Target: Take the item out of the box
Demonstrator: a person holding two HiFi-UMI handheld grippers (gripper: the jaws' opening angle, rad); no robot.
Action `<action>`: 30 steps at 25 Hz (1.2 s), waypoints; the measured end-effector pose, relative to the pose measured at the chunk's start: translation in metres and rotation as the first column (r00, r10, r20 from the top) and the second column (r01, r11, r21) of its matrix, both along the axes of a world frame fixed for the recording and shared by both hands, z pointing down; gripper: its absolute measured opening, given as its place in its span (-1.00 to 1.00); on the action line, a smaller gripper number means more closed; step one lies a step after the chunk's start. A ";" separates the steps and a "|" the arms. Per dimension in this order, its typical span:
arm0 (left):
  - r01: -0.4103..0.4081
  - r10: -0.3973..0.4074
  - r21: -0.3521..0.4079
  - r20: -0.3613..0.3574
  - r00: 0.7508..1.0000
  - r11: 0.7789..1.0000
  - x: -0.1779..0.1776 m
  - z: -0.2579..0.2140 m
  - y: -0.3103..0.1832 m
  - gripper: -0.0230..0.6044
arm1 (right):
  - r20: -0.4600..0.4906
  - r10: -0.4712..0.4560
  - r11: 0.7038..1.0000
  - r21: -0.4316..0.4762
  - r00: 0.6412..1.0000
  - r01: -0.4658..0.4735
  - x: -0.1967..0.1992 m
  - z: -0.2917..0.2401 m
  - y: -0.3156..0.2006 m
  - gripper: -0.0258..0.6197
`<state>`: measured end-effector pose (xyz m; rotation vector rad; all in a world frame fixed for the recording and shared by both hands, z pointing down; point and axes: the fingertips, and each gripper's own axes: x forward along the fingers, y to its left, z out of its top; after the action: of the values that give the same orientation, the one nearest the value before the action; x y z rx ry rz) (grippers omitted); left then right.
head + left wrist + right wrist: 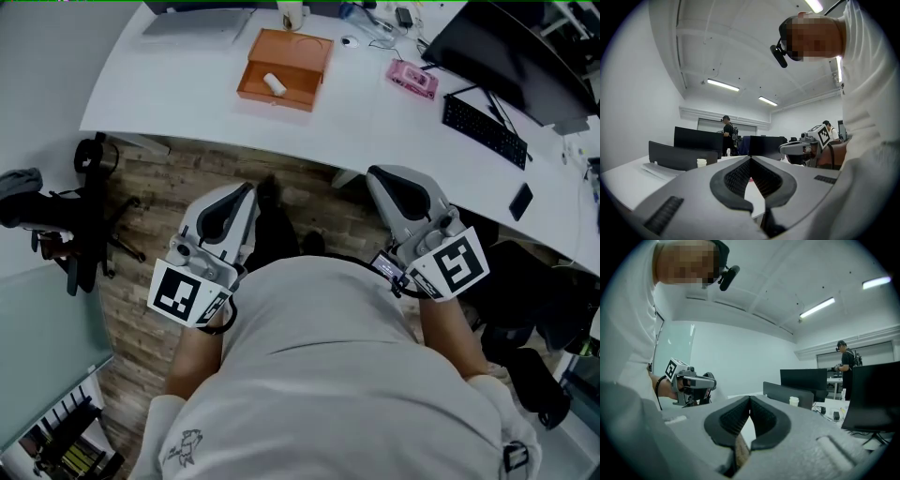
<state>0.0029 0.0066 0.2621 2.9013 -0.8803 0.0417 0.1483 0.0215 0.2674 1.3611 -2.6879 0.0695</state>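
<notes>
An open orange box [283, 66] lies on the white desk [187, 103], far ahead of me. Inside it rests a small white cylinder-shaped item [274, 83]. My left gripper [246, 193] is held close to my body, below the desk's front edge and over the wooden floor; its jaws meet at the tips with nothing between them [750, 159]. My right gripper [377, 176] is at the same height to the right, also shut and empty [750, 397]. Each gripper view catches the other gripper off to its side and looks across the room, so the box does not show there.
On the desk's right part are a pink pack [412, 78], a black keyboard [483, 131], a dark monitor [511, 56] and a phone [521, 202]. A paper cup [292, 14] stands behind the box. A black stand [84, 220] is on the floor at left.
</notes>
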 end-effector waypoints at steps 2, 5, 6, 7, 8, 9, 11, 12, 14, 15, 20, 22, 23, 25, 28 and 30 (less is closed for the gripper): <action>-0.015 0.015 -0.003 -0.001 1.000 1.000 0.006 0.002 -0.007 -0.93 | 0.002 0.012 1.000 -0.003 1.000 -0.012 0.004 0.001 -0.007 -0.91; -0.034 0.034 -0.012 0.004 0.999 0.999 0.012 0.005 -0.020 -0.93 | 0.001 0.018 1.000 -0.002 1.000 -0.018 0.007 0.001 -0.019 -0.91; -0.038 0.039 -0.015 0.004 0.999 0.999 0.014 0.006 -0.025 -0.93 | -0.002 0.020 1.000 -0.002 1.000 -0.020 0.008 0.001 -0.023 -0.91; -0.041 0.041 -0.017 0.003 0.999 0.999 0.015 0.007 -0.031 -0.93 | -0.004 0.023 1.000 -0.003 1.000 -0.023 0.009 0.001 -0.028 -0.91; -0.041 0.041 -0.015 0.000 0.999 0.999 0.015 0.008 -0.037 -0.93 | -0.005 0.027 1.000 -0.005 1.000 -0.027 0.010 0.002 -0.034 -0.91; -0.041 0.041 -0.013 -0.003 0.999 0.999 0.016 0.008 -0.044 -0.93 | -0.005 0.029 1.000 -0.006 1.000 -0.029 0.010 0.003 -0.040 -0.91; -0.043 0.043 -0.009 -0.006 0.999 0.999 0.017 0.009 -0.058 -0.93 | -0.009 0.028 1.000 -0.008 1.000 -0.028 0.010 0.005 -0.053 -0.91; -0.046 0.046 -0.010 -0.007 0.999 0.999 0.018 0.010 -0.064 -0.93 | -0.011 0.027 1.000 -0.011 1.000 -0.028 0.010 0.006 -0.059 -0.91; -0.056 0.056 -0.014 -0.006 0.998 0.998 0.020 0.013 -0.077 -0.93 | -0.014 0.027 1.000 -0.014 1.000 -0.027 0.009 0.008 -0.073 -0.91; -0.060 0.060 -0.015 -0.006 0.998 0.998 0.020 0.014 -0.083 -0.93 | -0.015 0.027 1.000 -0.014 1.000 -0.028 0.009 0.009 -0.080 -0.91; -0.079 0.079 -0.017 -0.014 0.997 0.997 0.020 0.015 -0.118 -0.93 | -0.017 0.036 0.999 -0.015 0.999 -0.036 0.005 0.011 -0.115 -0.91; -0.091 0.091 -0.017 -0.014 0.996 0.996 0.018 0.014 -0.133 -0.93 | -0.019 0.040 0.999 -0.018 0.999 -0.041 0.001 0.010 -0.129 -0.91; -0.097 0.097 -0.018 -0.015 0.995 0.995 0.018 0.013 -0.143 -0.93 | -0.020 0.043 0.999 -0.020 0.999 -0.043 0.000 0.009 -0.137 -0.91; -0.108 0.108 -0.020 -0.014 0.994 0.994 0.015 0.011 -0.162 -0.93 | -0.023 0.047 0.999 -0.025 0.999 -0.048 -0.005 0.007 -0.156 -0.91; -0.127 0.126 -0.033 -0.014 0.992 0.991 0.008 0.012 -0.191 -0.93 | -0.026 0.060 0.998 -0.034 0.998 -0.061 -0.012 0.006 -0.184 -0.91; -0.138 0.138 -0.046 -0.014 0.990 0.989 0.003 0.014 -0.210 -0.93 | -0.028 0.068 0.997 -0.040 0.997 -0.069 -0.018 0.007 -0.202 -0.91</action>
<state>0.0056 -0.2038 0.2762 2.9108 -0.6662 0.0566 0.1302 -0.1810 0.2741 1.4317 -2.6029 0.1112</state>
